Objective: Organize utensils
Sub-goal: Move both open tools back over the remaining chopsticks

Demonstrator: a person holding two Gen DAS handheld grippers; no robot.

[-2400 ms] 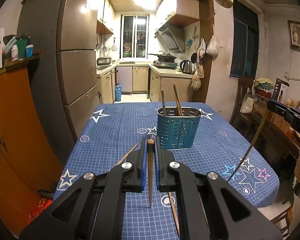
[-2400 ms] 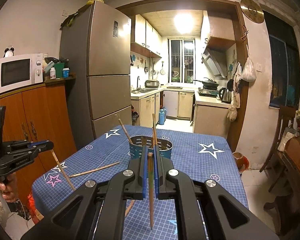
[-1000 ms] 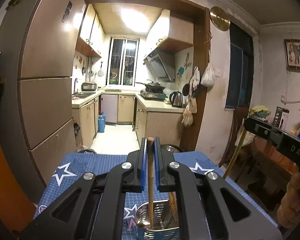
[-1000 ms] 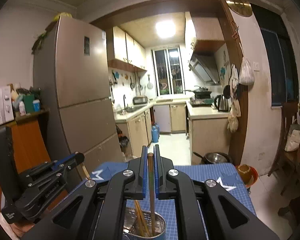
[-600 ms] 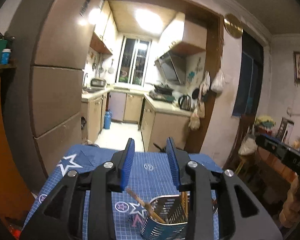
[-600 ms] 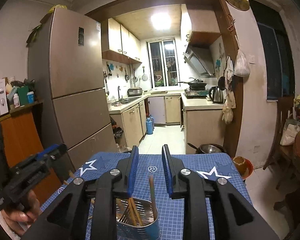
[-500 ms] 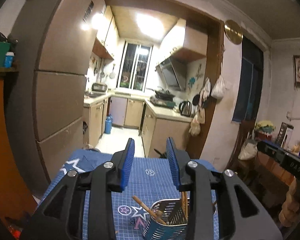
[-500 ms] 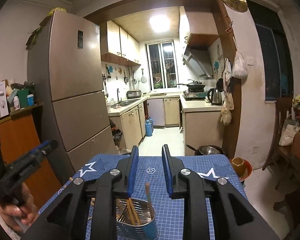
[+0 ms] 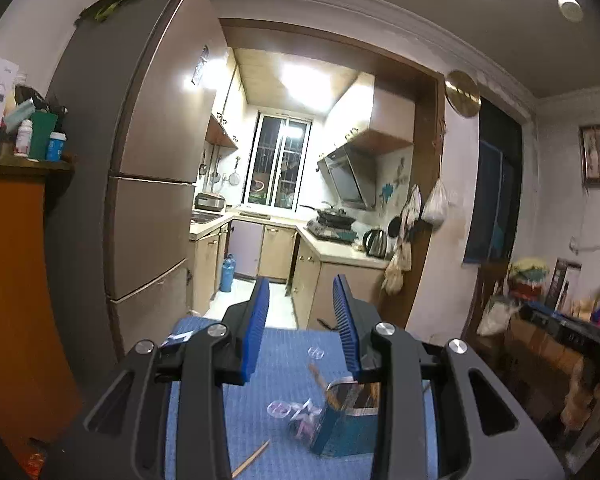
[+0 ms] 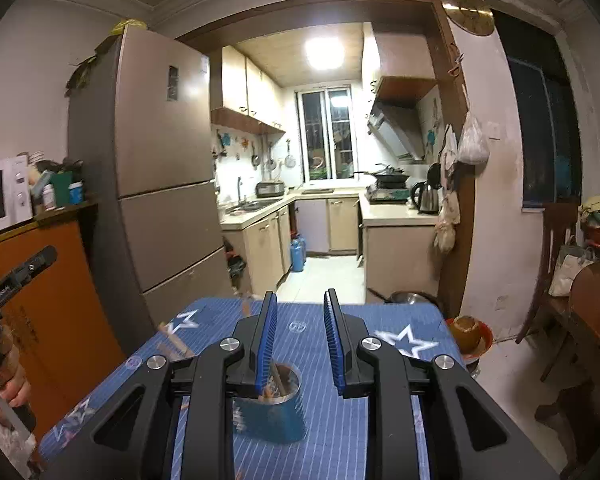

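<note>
Both grippers stand open with nothing between their blue pads; earlier frames are at hand, and within the last second each pair of jaws has been opening, the last half of it without further change. The left gripper (image 9: 302, 294) points across a table covered by a blue cloth (image 9: 284, 344) printed with stars. In the left wrist view, the blue utensil holder (image 9: 342, 420) stands on the cloth below and right of the jaw gap, partly behind the right finger, with chopsticks (image 9: 320, 378) leaning out of its metal rim. One loose chopstick (image 9: 252, 458) lies flat on the cloth, left of the holder and apart from it. In the right wrist view, the right gripper (image 10: 300, 300) is above the same holder (image 10: 272, 412), which sits below the left pad, partly hidden by that finger; wooden sticks show inside it, but their number cannot be told. At the left edge of that view a hand (image 10: 4, 372) grips the handle of the left gripper, clear of the table. Behind the table stand a tall refrigerator (image 10: 160, 168), an orange cabinet (image 10: 52, 312) carrying a microwave (image 10: 2, 194), and the lit kitchen beyond the doorway.
</note>
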